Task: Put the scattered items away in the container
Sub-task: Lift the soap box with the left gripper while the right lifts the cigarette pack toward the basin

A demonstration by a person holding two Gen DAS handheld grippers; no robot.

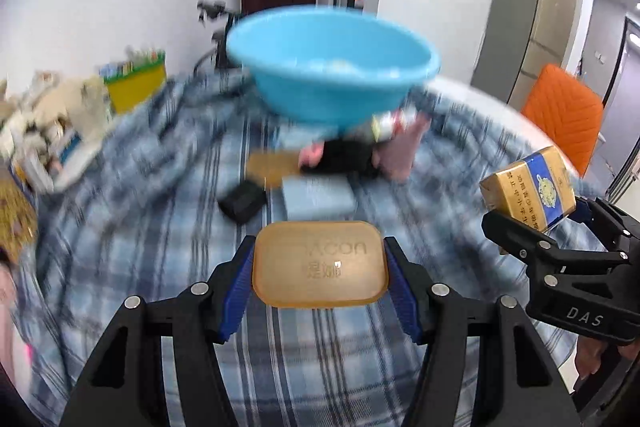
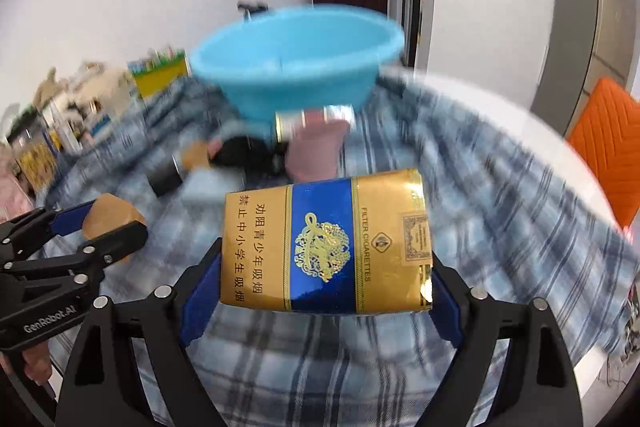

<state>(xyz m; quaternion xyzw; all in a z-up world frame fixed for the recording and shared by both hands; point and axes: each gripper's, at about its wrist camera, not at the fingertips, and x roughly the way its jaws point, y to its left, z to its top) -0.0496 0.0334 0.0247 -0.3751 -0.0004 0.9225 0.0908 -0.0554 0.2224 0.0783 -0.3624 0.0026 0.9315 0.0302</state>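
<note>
two grippers, each carrying one item above the plaid cloth

the left gripper [image 1: 320, 269] is closed part-way on an amber soap bar [image 1: 320, 263], its blue pads pressing the bar's two short ends; the bar lies flat between the fingers, clear of the cloth below. the right gripper [image 2: 326, 291] stands wider and clamps a gold-and-blue cigarette pack [image 2: 326, 243] across its length, the pack lying on its side with the printed face toward the camera. in the left wrist view the same pack [image 1: 528, 189] appears at the right edge, tilted, in the black fingers of the other tool; in the right wrist view the soap [image 2: 112, 217] appears at the left edge in the same way.

the blue basin [image 1: 332, 67], the container, stands at the far side of the blue plaid cloth [image 1: 160, 219], well apart from both held items. something pale lies inside it, too blurred to name. between the basin and the grippers lie the remaining scattered things: a pink cloth item [image 1: 404, 151], a black item [image 1: 344, 157] beside it, a pale blue box [image 1: 318, 201], a small black box [image 1: 244, 203] and a tan flat piece [image 1: 272, 167]. a can [image 2: 316, 123] lies against the basin's base. an orange chair [image 1: 564, 115] stands beyond the cloth at right.
</note>
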